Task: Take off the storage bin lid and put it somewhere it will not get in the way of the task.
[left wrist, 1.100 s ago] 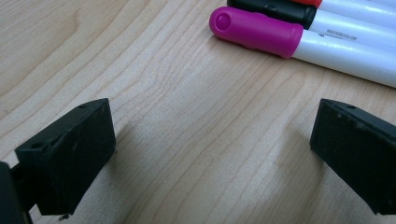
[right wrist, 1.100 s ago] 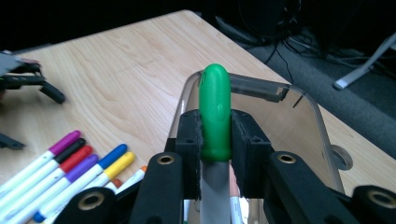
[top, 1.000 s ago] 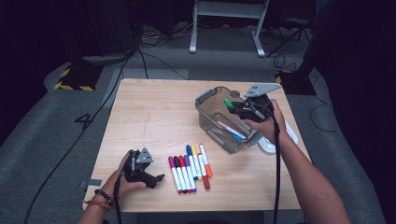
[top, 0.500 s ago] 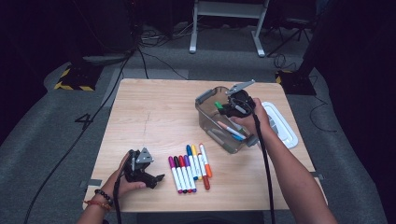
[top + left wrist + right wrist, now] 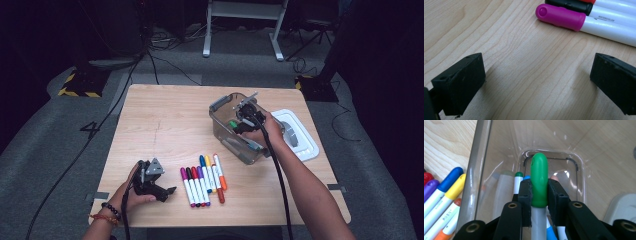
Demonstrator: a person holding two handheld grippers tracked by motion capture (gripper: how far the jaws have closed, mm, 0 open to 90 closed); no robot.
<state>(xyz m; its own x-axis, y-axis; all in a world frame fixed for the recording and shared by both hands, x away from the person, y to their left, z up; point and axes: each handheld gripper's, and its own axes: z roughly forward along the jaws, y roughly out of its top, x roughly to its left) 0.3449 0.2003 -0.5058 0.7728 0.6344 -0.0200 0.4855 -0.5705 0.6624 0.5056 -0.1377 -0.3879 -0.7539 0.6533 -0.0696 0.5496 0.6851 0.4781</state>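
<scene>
A marker with a green cap (image 5: pixel 539 180) and grey barrel is clamped at the cap between the jaws of the right gripper (image 5: pixel 539 192). It is inside a clear plastic bin (image 5: pixel 220 131) on the table, above other markers lying at the bin's bottom.

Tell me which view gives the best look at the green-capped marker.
The right gripper view: the green-capped marker sits close and sharp, clamped at its cap by the right tool inside the clear bin. The high view gives only a small green spot at that tool. The left gripper view faces other markers on the table.
</scene>
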